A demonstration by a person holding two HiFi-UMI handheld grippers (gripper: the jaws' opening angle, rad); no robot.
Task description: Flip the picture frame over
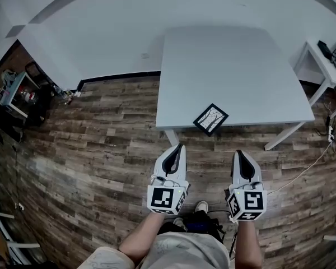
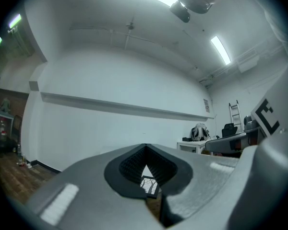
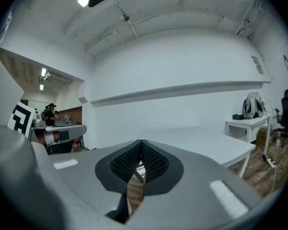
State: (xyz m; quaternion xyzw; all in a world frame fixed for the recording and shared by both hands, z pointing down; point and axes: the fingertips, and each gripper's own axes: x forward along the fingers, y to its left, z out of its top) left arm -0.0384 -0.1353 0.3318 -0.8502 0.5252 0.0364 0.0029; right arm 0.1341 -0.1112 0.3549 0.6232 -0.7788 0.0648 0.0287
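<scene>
Frame (image 1: 210,119), square w/ black rim, flat on smooth white table (image 1: 229,66)

Left gripper view: the body of the left tongs (image 2: 145,152) covers most of the picture frame (image 2: 150,186); only one corner shows through the gap below the closed tips.

Right gripper view: the right tongs (image 3: 141,147) mask the near edge of the bench (image 3: 201,140), and the sliver seen in their gap is too small to identify.

Head view: the design inside the frame is too small to read (dark strokes on white, nothing more). The person (image 1: 173,251) is cut off by the lower edge. The side table (image 1: 323,66) runs out at the right edge, and the dark items on it cannot be told.
</scene>
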